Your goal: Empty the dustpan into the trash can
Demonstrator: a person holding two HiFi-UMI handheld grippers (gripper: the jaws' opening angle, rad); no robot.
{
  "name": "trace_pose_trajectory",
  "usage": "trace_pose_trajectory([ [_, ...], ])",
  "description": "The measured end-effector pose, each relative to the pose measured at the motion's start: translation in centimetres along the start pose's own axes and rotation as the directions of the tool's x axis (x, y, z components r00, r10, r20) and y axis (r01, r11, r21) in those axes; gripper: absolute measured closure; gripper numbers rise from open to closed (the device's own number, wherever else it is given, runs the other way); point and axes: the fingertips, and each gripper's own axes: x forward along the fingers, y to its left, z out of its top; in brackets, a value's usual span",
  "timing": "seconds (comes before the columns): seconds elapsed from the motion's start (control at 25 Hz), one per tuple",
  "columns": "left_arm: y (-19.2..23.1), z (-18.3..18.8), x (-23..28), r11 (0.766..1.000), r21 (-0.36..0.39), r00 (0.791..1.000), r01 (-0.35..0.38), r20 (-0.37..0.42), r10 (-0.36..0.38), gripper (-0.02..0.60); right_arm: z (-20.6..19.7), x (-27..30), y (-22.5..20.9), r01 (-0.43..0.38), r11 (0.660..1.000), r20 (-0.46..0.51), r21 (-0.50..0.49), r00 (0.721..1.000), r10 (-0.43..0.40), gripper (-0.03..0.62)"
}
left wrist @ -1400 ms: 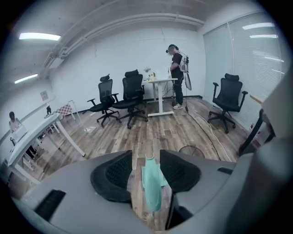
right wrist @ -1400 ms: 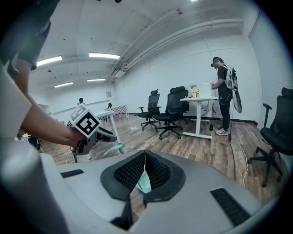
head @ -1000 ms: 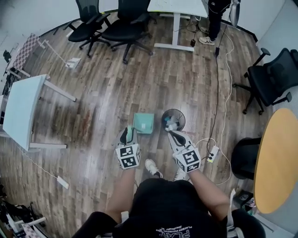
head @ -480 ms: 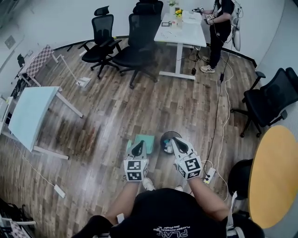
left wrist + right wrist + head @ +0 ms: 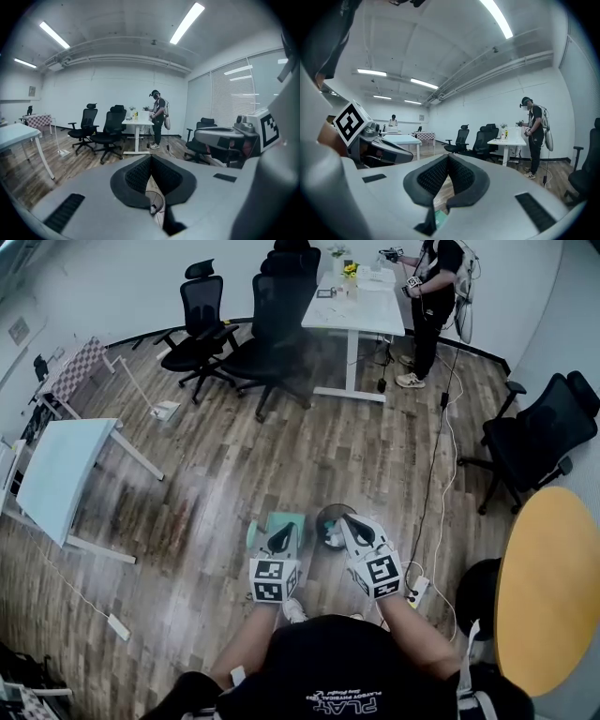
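**Operator:** Where am I with this?

**Spotter:** You are holding nothing. Your left hand-held gripper [image 5: 281,532] has its jaws pressed together on air. Your right hand-held gripper [image 5: 349,523] is closed the same way, with its ribbed black pads meeting at the tip. As far as I can tell, neither one touches anything.

**Operator:** And the dustpan?

**Spotter:** The dustpan [image 5: 291,518] lies flat on the floor [image 5: 234,456], partly under your left tool and just beside the trash can [image 5: 323,514], on its left. It looks like hard teal plastic, a squarish tray. A paler, rounded handle [image 5: 251,536] sticks out on the side away from the can.

**Operator:** So is it emptied?

**Spotter:** I can't settle that. Pale scraps seem to lie inside the can, so my guess is that the tipping may be done and you have nothing left to do. The tray is too small in these views to tell if it is loaded. If it is, you still have to grip the handle, lift it and tilt it over the rim.

**Operator:** What else is around me?

**Spotter:**
- **Can:** It is round and dark with an open mesh wall, so it is probably light enough to skid if you knock it.
- **Floor:** It is wood-look planking with a slight sheen.
- **Farther off:** There are black office chairs [image 5: 272,324] on castors, then a white desk [image 5: 361,301] on metal legs. A person [image 5: 431,287] stands at the desk.
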Motion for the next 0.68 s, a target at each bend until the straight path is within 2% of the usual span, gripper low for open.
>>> trace_pose_trajectory([
  [0.32, -1.9, -0.4, -0.8, 1.0, 0.013, 1.0, 0.017, -0.001, -0.017, 0.557, 0.3, -1.5, 1.1, -0.037, 0.999, 0.012, -0.026, 0.999, 0.037, 0.571],
  [0.68, -3.4, -0.5, -0.7, 1.0, 0.027, 1.0, 0.011, -0.017, -0.011, 0.557, 1.0, -2.8, 0.8, -0.08, 0.997, 0.061, -0.007, 0.995, 0.08, 0.57],
])
